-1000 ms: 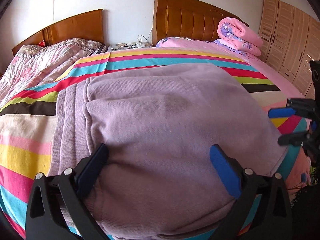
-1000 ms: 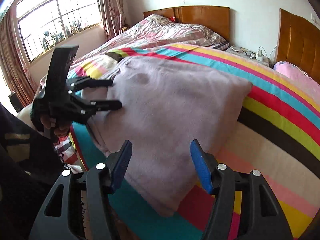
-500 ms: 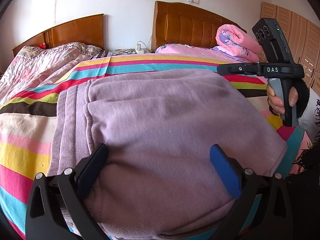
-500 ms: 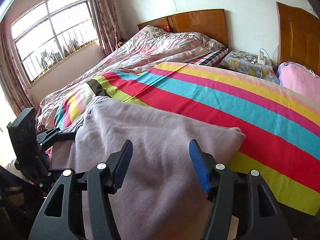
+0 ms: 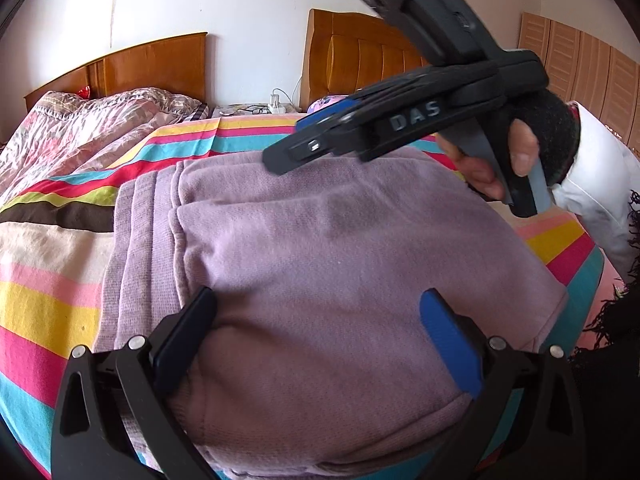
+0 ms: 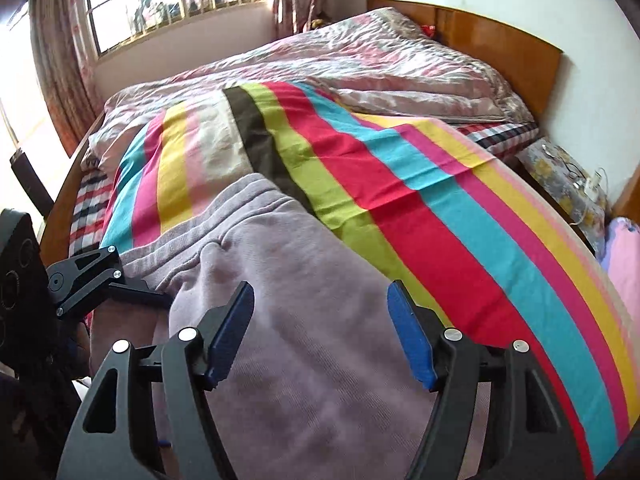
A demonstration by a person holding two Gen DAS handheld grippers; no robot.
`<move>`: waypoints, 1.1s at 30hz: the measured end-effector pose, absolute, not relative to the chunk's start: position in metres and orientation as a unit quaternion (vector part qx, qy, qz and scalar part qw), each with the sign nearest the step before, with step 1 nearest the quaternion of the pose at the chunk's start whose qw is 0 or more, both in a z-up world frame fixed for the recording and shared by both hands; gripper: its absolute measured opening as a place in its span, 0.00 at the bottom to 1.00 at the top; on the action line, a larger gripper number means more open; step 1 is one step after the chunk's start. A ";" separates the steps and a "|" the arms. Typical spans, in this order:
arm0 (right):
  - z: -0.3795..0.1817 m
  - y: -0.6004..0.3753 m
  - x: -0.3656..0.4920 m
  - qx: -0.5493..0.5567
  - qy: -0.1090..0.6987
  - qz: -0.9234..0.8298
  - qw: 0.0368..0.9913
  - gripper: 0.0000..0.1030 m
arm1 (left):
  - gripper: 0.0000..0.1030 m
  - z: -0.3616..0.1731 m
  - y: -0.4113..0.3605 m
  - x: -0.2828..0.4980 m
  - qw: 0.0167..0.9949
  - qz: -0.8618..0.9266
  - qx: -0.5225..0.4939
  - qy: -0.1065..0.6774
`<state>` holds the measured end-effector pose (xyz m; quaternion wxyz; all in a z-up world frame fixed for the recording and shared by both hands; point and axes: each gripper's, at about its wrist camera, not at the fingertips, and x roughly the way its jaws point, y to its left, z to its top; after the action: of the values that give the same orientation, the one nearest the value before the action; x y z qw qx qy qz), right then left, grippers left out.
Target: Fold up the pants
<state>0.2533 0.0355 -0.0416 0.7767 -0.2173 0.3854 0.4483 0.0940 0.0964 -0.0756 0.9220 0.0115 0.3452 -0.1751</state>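
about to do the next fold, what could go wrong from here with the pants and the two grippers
The lilac pants overhang the near edge of the striped sheet, so a tug might slide them off. The right gripper hovers open above the fabric near the left gripper, also open; they could collide.

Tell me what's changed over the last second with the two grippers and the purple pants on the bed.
The right gripper swung from the pants' right edge up and across above the pants, toward the waistband end. Its jaws are open, holding nothing. The left gripper stayed open over the near edge. The pants lie folded on the striped blanket as before.
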 end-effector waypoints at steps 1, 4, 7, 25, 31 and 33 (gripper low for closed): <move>-0.049 0.051 0.259 -0.233 0.391 0.447 0.770 0.65 | 0.98 -0.076 0.096 0.094 0.922 -0.175 0.012 0.345; -0.050 0.065 0.291 -0.182 0.412 0.438 0.778 0.71 | 0.98 -0.075 0.096 0.094 0.922 -0.176 0.011 0.345; -0.032 0.067 0.305 -0.142 0.395 0.416 0.807 0.69 | 0.98 -0.075 0.096 0.094 0.922 -0.176 0.013 0.345; -0.024 -0.041 0.248 -0.075 0.390 0.300 0.867 0.72 | 0.99 -0.077 0.089 0.091 0.923 -0.168 0.026 0.345; -0.052 -0.085 0.160 -0.108 0.398 0.266 0.871 0.75 | 0.99 -0.076 0.083 0.089 0.924 -0.161 0.036 0.346; -0.066 -0.089 0.137 -0.135 0.410 0.256 0.865 0.77 | 0.99 -0.076 0.081 0.089 0.924 -0.158 0.040 0.346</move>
<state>0.1375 -0.0891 -0.0658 0.8652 -0.1352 0.4096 0.2558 0.0888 0.0809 -0.0763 0.9238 0.0399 0.3463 -0.1582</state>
